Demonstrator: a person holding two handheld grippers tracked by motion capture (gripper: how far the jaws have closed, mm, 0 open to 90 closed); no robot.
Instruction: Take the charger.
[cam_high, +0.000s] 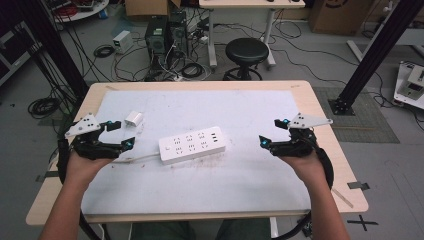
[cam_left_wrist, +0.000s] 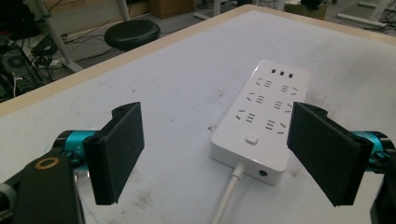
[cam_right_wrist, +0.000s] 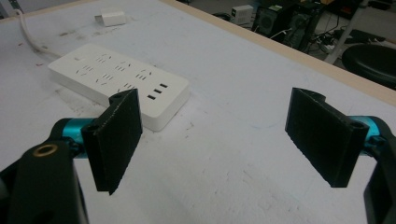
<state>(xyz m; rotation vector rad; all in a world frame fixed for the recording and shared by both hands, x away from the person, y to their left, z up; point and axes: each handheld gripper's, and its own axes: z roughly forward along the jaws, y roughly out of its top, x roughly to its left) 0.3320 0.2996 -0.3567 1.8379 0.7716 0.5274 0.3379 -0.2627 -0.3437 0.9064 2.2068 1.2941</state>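
- Left gripper (cam_high: 118, 134): fingers (cam_left_wrist: 116, 151) spread apart, empty, near the power strip's cord end.
- Charger block (cam_high: 133, 119) lies just beyond the left gripper on the table (cam_high: 300, 95).
- Power strip (cam_high: 192, 144) sits mid-table, long axis running left-right.
- Right gripper (cam_high: 271, 132): fingers apart, empty, farther from the strip.

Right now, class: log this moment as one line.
left gripper: open, empty | right gripper: open, empty | power strip: flat between them | charger: beside left gripper
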